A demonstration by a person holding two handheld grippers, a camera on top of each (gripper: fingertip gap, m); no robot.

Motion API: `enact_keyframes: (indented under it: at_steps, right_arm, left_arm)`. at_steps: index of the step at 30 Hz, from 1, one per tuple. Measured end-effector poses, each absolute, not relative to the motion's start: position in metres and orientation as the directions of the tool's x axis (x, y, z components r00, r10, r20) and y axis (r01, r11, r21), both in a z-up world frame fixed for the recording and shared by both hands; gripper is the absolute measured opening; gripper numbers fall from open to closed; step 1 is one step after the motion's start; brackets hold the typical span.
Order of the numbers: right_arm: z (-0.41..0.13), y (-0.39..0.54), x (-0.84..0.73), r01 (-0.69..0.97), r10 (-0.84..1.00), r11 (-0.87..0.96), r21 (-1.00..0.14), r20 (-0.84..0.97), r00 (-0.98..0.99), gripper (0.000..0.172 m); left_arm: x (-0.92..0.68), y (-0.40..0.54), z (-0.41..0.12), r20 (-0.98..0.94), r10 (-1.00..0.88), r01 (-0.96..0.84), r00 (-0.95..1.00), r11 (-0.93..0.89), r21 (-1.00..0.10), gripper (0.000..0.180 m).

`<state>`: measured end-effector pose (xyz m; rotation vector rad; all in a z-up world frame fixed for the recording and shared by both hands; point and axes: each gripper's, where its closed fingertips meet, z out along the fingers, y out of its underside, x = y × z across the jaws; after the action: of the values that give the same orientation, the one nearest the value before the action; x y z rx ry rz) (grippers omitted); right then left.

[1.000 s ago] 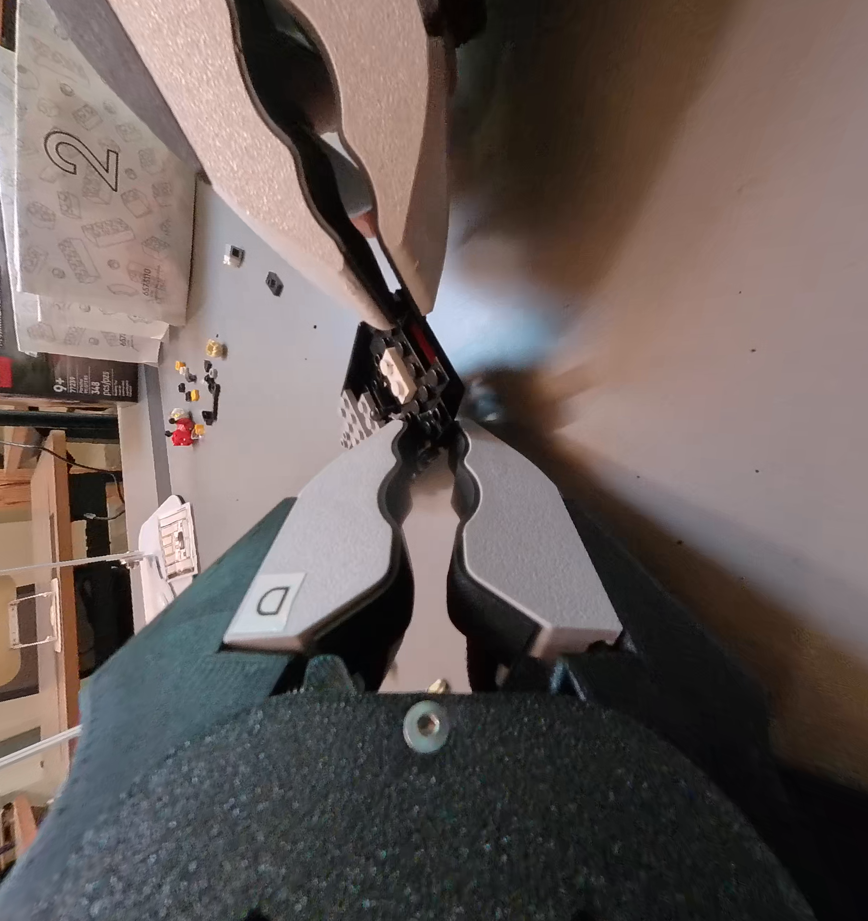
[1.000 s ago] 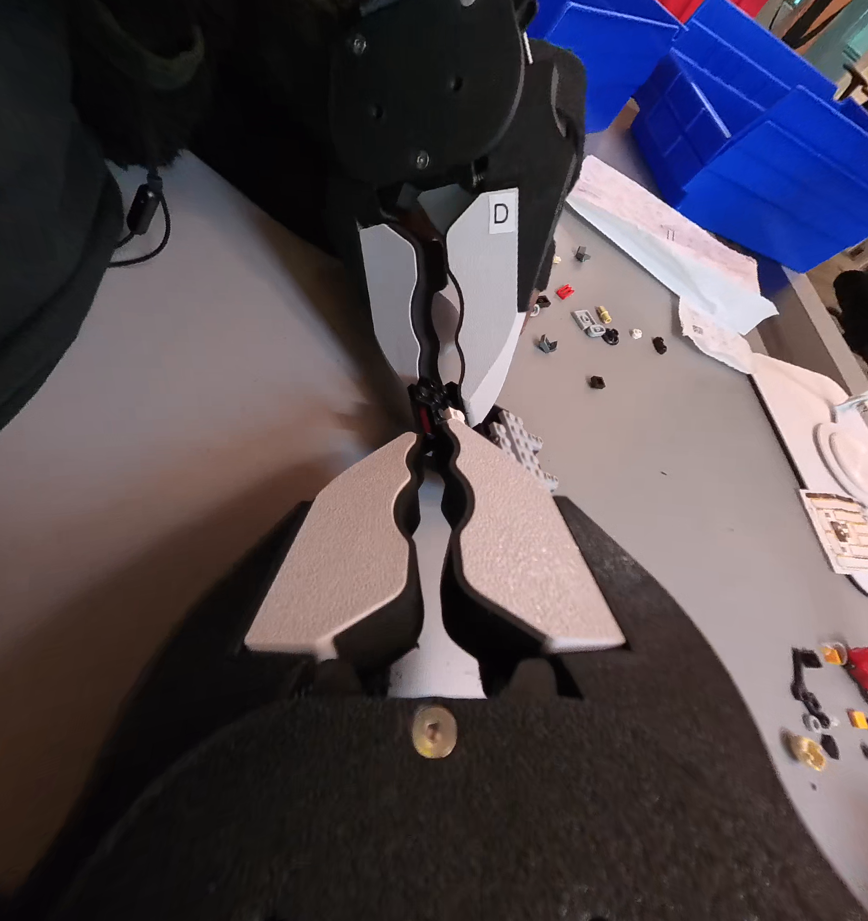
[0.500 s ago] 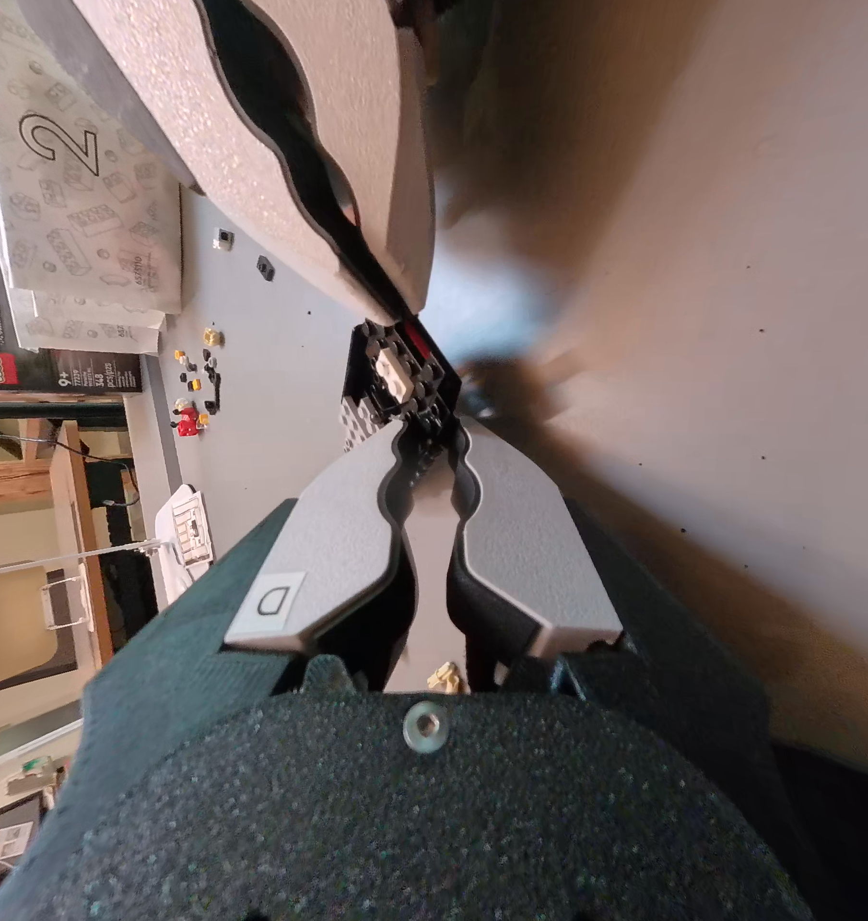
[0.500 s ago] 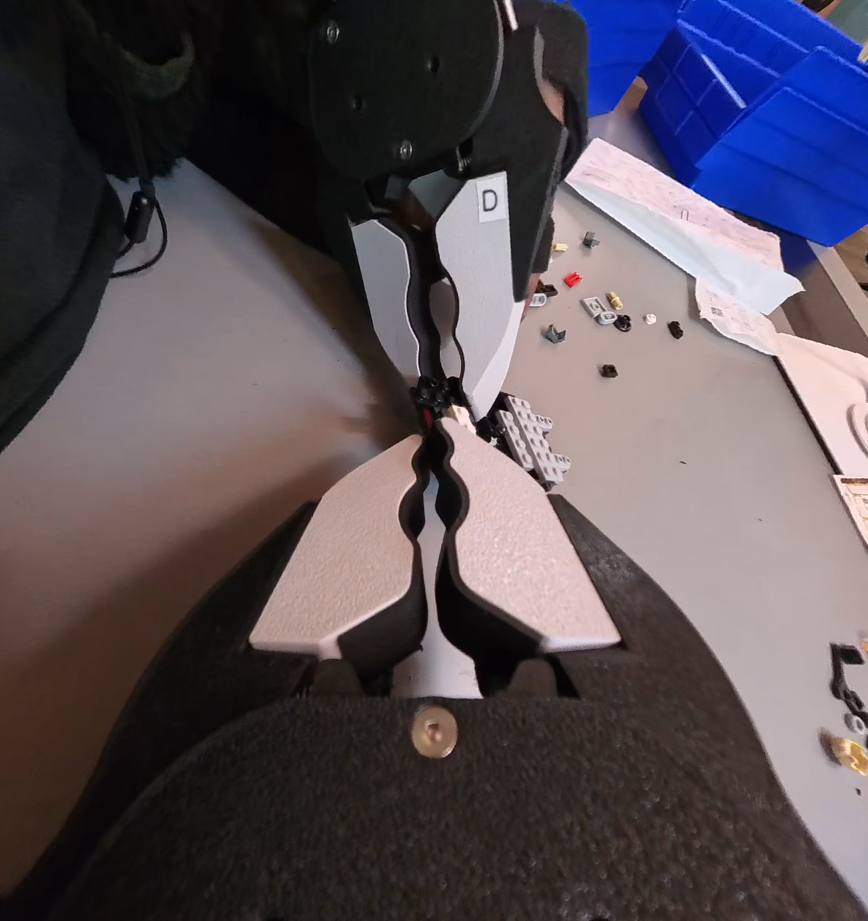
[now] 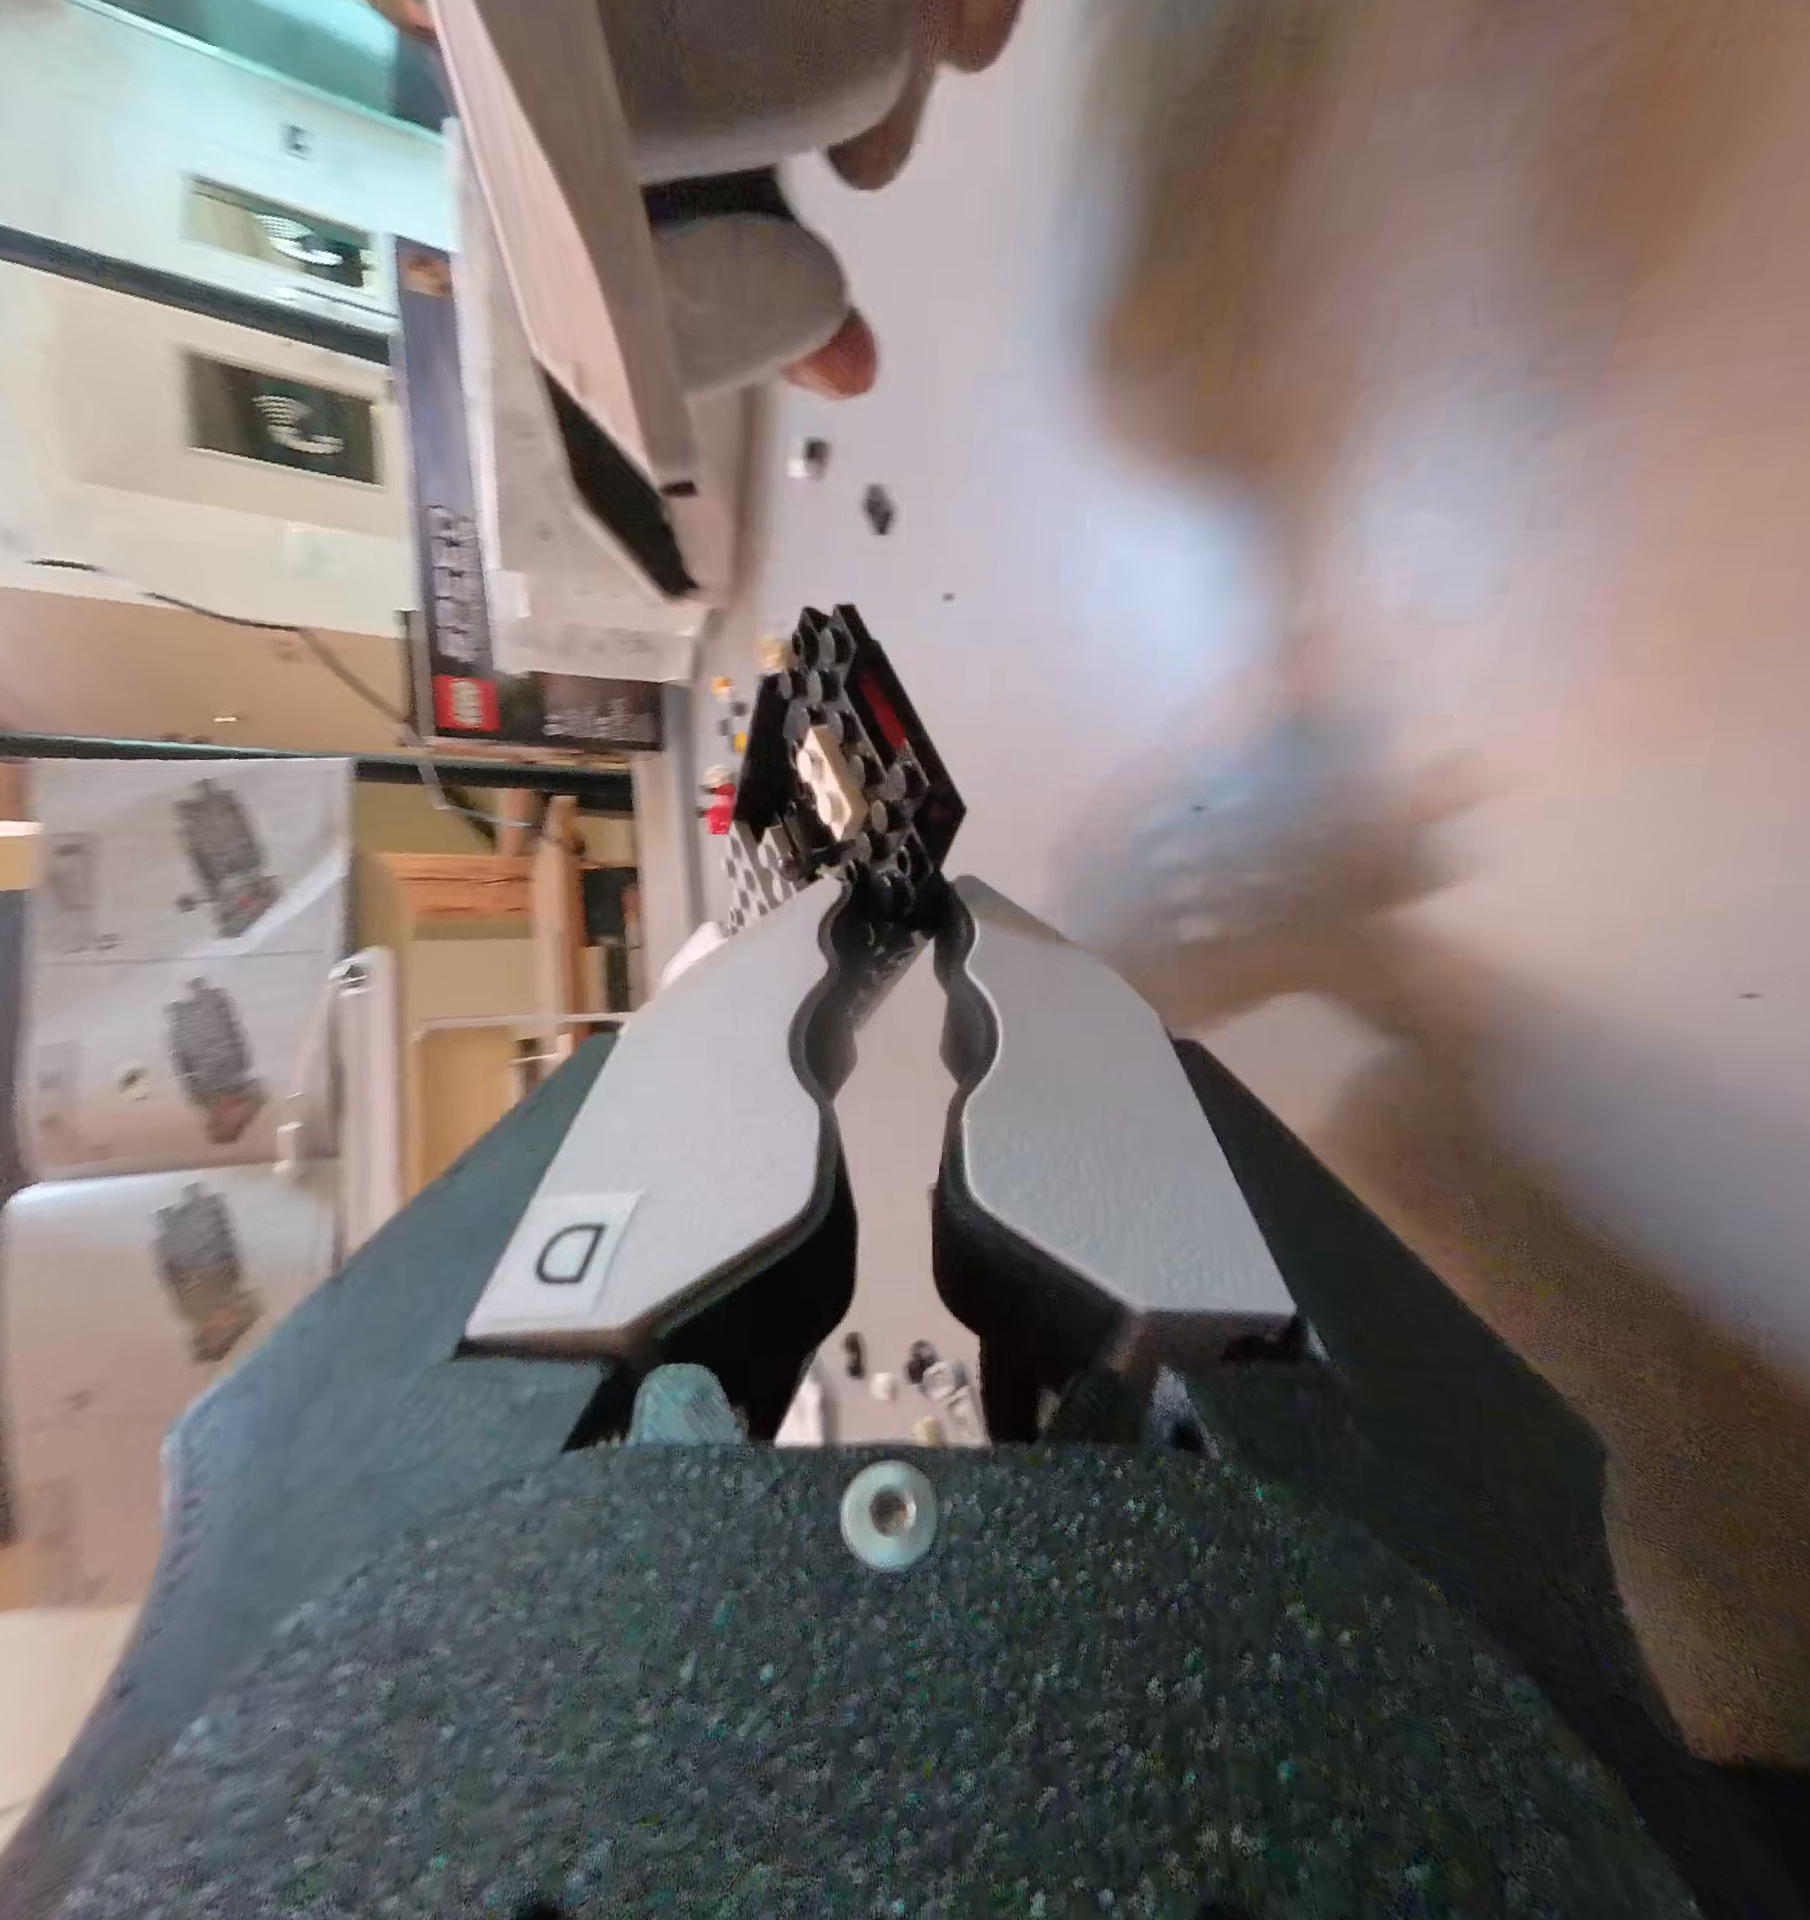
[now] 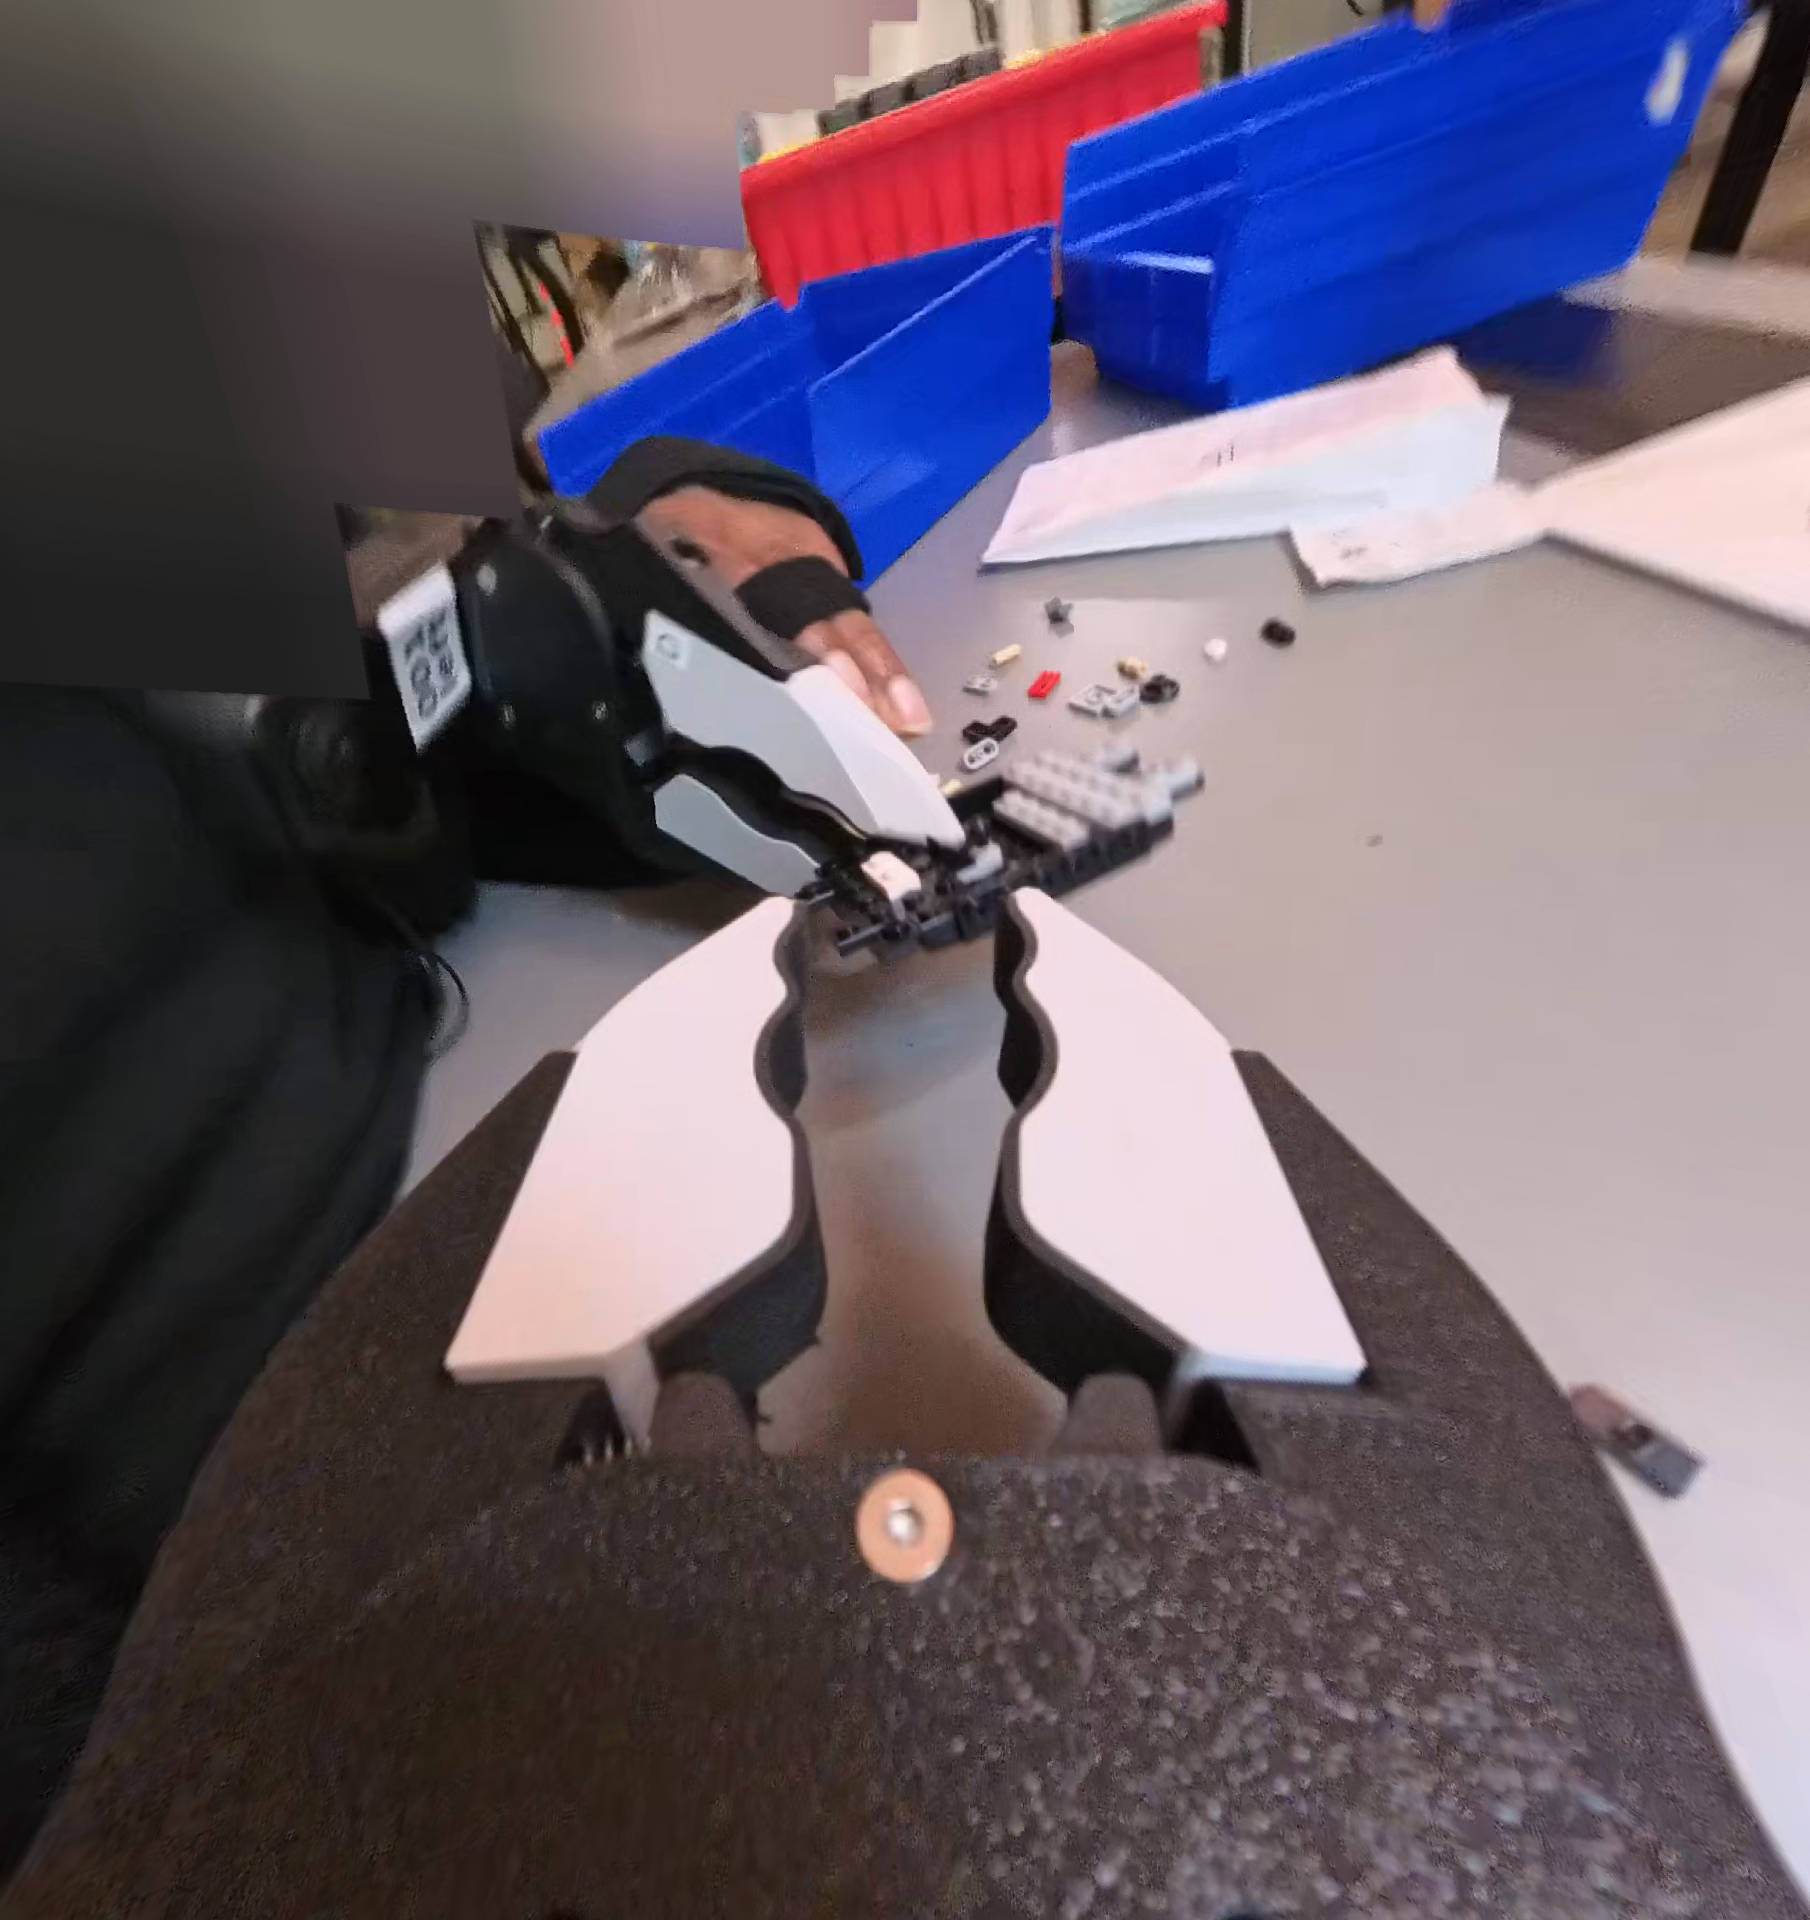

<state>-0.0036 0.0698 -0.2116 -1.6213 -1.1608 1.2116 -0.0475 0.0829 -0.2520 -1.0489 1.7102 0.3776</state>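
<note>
Gripping a black brick assembly [image 5: 849, 769] — left gripper [image 5: 896, 894]; right gripper [image 6: 896, 920] wide, bare — table [image 5: 1400, 520] blurred.

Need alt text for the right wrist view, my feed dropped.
The right gripper has its jaws open just short of a black brick assembly on the grey table. The left gripper grips the assembly from the left; loose small pieces and blue bins lie beyond.
</note>
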Motion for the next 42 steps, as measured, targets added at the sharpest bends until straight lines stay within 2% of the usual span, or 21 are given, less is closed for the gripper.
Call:
enact_keyframes:
  at_steps: [3, 6, 8, 10, 13, 14, 19, 22, 24, 27, 31, 35, 42]
  right_arm:
    - [-0.217, 0.073, -0.009, 0.174, 0.87, -0.492, -0.853, -0.474, 0.136, 0.039]
    - [-0.213, 0.068, -0.021, 0.132, 0.796, -0.605, -0.785, -0.596, 0.101, 0.039]
    - [-0.21, 0.066, -0.029, 0.111, 0.761, -0.648, -0.753, -0.643, 0.084, 0.036]
    - [-0.212, 0.068, -0.033, 0.101, 0.76, -0.65, -0.753, -0.643, 0.097, 0.024]
    - [-0.212, 0.066, -0.032, 0.113, 0.767, -0.641, -0.759, -0.636, 0.084, 0.021]
    - [-0.212, 0.067, -0.031, 0.117, 0.776, -0.63, -0.767, -0.625, 0.086, 0.014]
    - [-0.208, 0.062, -0.028, 0.148, 0.8, -0.597, -0.788, -0.599, 0.04, 0.014]
    - [-0.203, 0.064, -0.023, 0.117, 0.776, -0.627, -0.77, -0.631, 0.007, 0.013]
    - [-0.193, 0.065, -0.018, 0.074, 0.715, -0.691, -0.719, -0.695, -0.073, 0.013]
    - [-0.175, 0.063, -0.011, 0.007, 0.608, -0.78, -0.626, -0.76, -0.229, 0.014]
    - [-0.161, 0.056, -0.009, -0.01, 0.51, -0.838, -0.546, -0.775, -0.373, 0.014]
    - [-0.156, 0.052, -0.009, -0.003, 0.465, -0.856, -0.517, -0.767, -0.443, 0.014]
    - [-0.152, 0.047, -0.008, 0.008, 0.45, -0.855, -0.519, -0.748, -0.488, 0.014]
  left_arm:
    - [-0.049, 0.09, -0.235, -0.93, -0.367, -0.8, -0.026, 0.565, -0.202, 0.013]
    - [-0.048, 0.092, -0.228, -0.95, -0.311, -0.804, -0.021, 0.57, -0.169, 0.013]
    - [-0.047, 0.09, -0.226, -0.958, -0.287, -0.801, -0.028, 0.58, -0.151, 0.013]
    - [-0.047, 0.09, -0.224, -0.958, -0.284, -0.804, -0.023, 0.575, -0.151, 0.014]
    - [-0.046, 0.087, -0.225, -0.951, -0.308, -0.791, -0.012, 0.585, -0.179, 0.016]
    - [-0.046, 0.086, -0.227, -0.937, -0.349, -0.781, -0.007, 0.587, -0.213, 0.02]
    - [-0.047, 0.075, -0.218, -0.799, -0.588, -0.663, 0.125, 0.549, -0.508, 0.03]
    - [-0.052, 0.073, -0.205, -0.591, -0.776, -0.525, 0.219, 0.417, -0.742, 0.036]
    - [-0.056, 0.074, -0.19, -0.421, -0.864, -0.393, 0.276, 0.299, -0.87, 0.039]
    - [-0.061, 0.077, -0.171, -0.146, -0.941, -0.191, 0.304, 0.09, -0.977, 0.039]
    - [-0.061, 0.077, -0.161, 0.176, -0.958, -0.007, 0.226, -0.182, -0.983, 0.033]
    - [-0.061, 0.074, -0.151, 0.42, -0.905, 0.125, 0.069, -0.41, -0.903, 0.031]
    - [-0.062, 0.069, -0.142, 0.539, -0.839, 0.184, -0.076, -0.544, -0.819, 0.028]
